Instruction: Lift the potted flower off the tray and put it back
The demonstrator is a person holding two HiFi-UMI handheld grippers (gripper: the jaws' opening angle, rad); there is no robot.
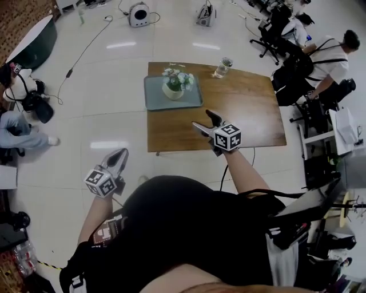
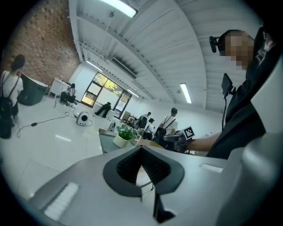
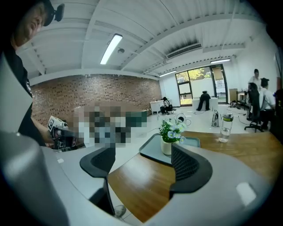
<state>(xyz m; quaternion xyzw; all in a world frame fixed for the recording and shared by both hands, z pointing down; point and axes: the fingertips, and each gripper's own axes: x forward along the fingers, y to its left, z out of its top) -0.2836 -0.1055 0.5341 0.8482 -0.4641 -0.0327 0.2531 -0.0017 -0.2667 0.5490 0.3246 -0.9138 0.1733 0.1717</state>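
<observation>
The potted flower, a white pot with pale blooms, stands upright on the grey tray at the back left of the brown table. My right gripper hovers over the table's front half, short of the tray, open with nothing between its pads. In the right gripper view the potted flower and tray lie ahead of the right gripper. My left gripper hangs over the floor off the table's front left corner, shut and empty. In the left gripper view the left gripper points toward the far potted flower.
A clear water bottle stands at the table's back edge, right of the tray. People sit on office chairs at the back right, and another person sits on the floor at left. Cables and small devices lie on the floor beyond the table.
</observation>
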